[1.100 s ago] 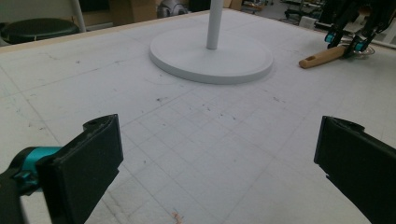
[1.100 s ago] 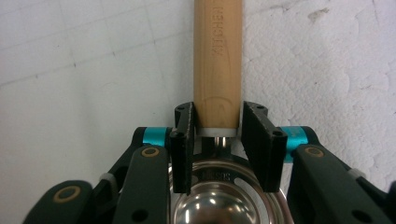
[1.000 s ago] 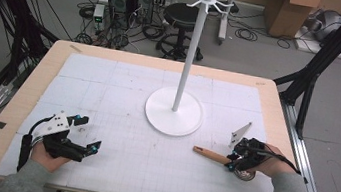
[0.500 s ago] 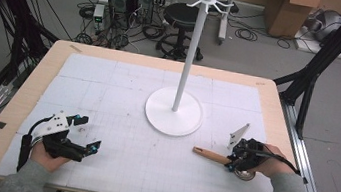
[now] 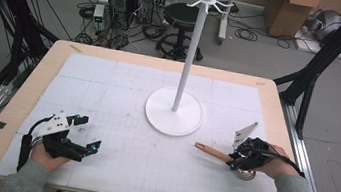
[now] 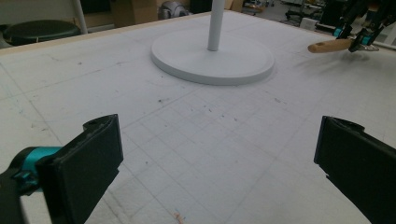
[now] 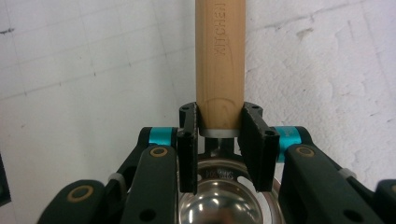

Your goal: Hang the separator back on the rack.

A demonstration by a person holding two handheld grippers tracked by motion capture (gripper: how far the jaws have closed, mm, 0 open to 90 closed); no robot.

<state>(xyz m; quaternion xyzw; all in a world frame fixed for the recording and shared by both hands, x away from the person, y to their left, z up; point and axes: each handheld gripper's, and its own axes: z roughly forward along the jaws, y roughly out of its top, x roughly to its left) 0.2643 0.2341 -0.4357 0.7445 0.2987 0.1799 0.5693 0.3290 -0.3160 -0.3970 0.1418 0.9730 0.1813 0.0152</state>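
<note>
A utensil with a wooden handle (image 5: 211, 152) and a shiny metal bowl (image 5: 246, 175) lies low over the white mat at the right front. My right gripper (image 5: 235, 160) is shut on it where handle meets metal. In the right gripper view the handle (image 7: 219, 56) runs straight up between the black jaws, the bowl (image 7: 219, 200) below them. A white hook stand (image 5: 174, 111) rises mid-table, its hooks bare. My left gripper (image 5: 89, 132) rests open at the left front, nothing between its jaws. In the left gripper view the stand's base (image 6: 212, 58) lies ahead and the utensil (image 6: 327, 45) at far right.
The gridded white mat (image 5: 149, 163) covers a wooden table (image 5: 49, 66). Black frame posts (image 5: 313, 70) stand at both sides. Behind the far edge are a black stool (image 5: 182, 17), cables and cardboard boxes (image 5: 291, 12).
</note>
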